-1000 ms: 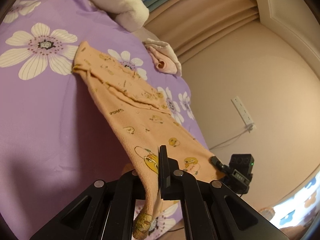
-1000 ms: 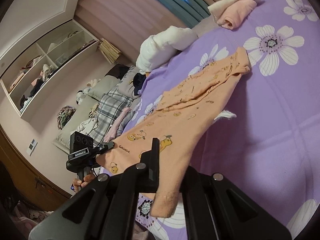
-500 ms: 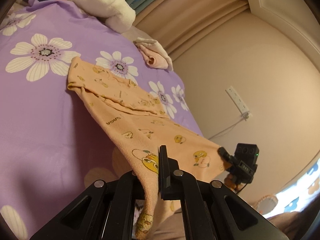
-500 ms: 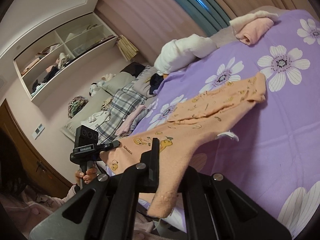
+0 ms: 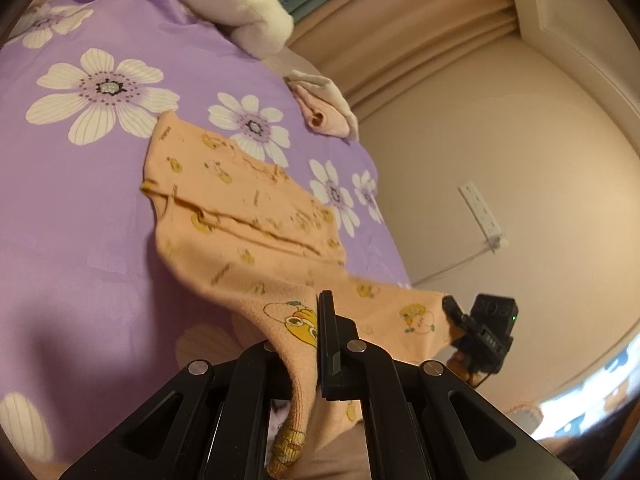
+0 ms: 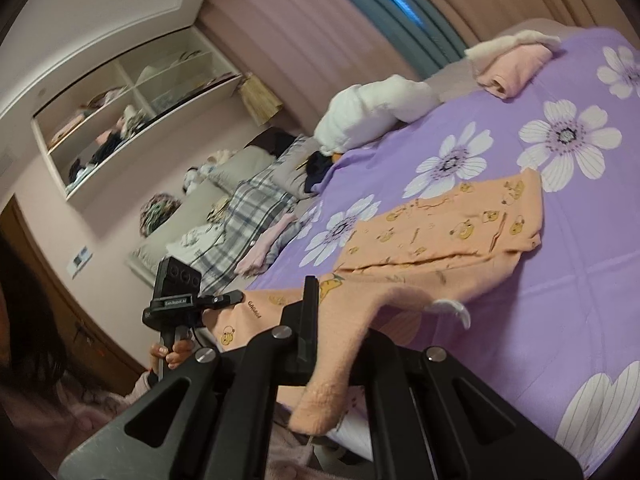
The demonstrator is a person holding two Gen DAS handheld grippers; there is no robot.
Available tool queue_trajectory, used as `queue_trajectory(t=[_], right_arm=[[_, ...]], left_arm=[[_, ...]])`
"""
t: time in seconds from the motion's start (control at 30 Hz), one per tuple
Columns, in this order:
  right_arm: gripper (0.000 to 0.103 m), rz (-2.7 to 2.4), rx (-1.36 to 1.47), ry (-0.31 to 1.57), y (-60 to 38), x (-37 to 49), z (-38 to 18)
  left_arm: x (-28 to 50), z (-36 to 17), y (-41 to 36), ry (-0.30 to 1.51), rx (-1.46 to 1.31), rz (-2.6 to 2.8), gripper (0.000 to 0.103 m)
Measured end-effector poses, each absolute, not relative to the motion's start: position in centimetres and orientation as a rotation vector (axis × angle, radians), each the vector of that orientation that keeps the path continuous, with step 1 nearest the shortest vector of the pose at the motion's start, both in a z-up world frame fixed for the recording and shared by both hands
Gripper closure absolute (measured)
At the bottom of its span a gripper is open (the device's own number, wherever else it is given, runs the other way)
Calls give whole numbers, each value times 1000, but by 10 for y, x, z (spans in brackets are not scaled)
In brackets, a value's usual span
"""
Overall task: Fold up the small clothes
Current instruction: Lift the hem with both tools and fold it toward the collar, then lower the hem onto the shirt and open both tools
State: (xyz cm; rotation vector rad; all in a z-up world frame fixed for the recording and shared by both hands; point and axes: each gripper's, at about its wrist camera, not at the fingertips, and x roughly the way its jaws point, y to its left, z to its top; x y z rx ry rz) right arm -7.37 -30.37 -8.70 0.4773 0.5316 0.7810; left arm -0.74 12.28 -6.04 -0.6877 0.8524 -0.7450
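- The small peach-orange knit garment printed with yellow cartoon chicks (image 5: 248, 216) lies with its far end on the purple bedsheet patterned with white flowers (image 5: 72, 208), while its near end is lifted off the bed and stretched between the two tools.
- Its far part is already doubled, with a folded layer lying on top, out toward 11 o'clock in the left wrist view and 1 o'clock in the right wrist view.
- The left tool (image 5: 316, 344) is clenched on one near corner of the garment; a cuff hangs below its fingers toward 6 o'clock.
- The right tool (image 6: 316, 320) is likewise clamped on the other near corner, with a loose flap drooping at 6 o'clock.
- The relation that matters: the garment's long axis runs straight away from both tools, near edge in the air, far edge resting on the bed. Both tools sit equally at that near edge, so neither is nearer. The likely next move is to carry the held edge forward over the resting part.
- A risk, as I judge it: uneven travel would skew the fold.
- Further out, a rolled pale pink cloth (image 5: 324, 116) lies at 12 to 1 o'clock beyond the garment, and a fluffy white bundle (image 5: 236, 4) farther on near the beige curtains (image 5: 400, 40).
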Motion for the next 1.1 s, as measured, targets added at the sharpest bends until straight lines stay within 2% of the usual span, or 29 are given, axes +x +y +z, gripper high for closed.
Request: queue_trajectory(t=[0.33,0.63,1.1], right_arm=[[100,667,561,560,-316,6,-87],[100,562,602,657,-320,95,-100],[97,401,714,901,-334,188,-153]], left_arm=[[78,-63,126,880,-757,-672,103],[150,-83,120,961,-789,-603,103],[238,-149,109,1199,-910,-498,103]])
